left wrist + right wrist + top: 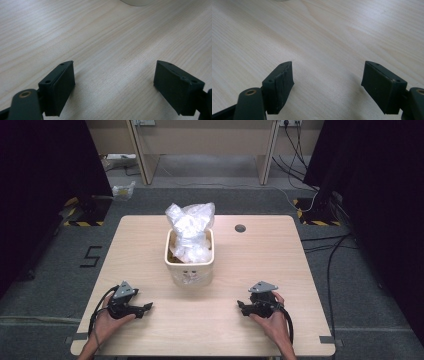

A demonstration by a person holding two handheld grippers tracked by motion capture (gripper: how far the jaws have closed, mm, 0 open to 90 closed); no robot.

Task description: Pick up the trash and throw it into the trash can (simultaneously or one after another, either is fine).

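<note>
From the high view, a cream square ceramic pot (190,265) stands upright near the middle of the pale wooden table (260,255), stuffed with a crumpled clear plastic bag (190,227) that bulges above its rim; the pot's long axis runs straight up, its open mouth facing the ceiling, and the bag's gathered top leans slightly toward the far edge; a small round grommet hole (240,228) sits in the tabletop to the right of the pot. The left gripper (145,308) and the right gripper (241,307) lie low at the near edge, each in a hand, tips turned inward toward one another, both well apart from the pot.

The gripper views give what the high view cannot: the gap between the pads. In the left gripper view the left gripper (113,75) has its jaws spread wide over bare wood grain, nothing between them, and a sliver of the pot's base (136,2) at the top edge; in the right gripper view the right gripper (327,75) likewise stands wide apart, empty, above the table.
</note>
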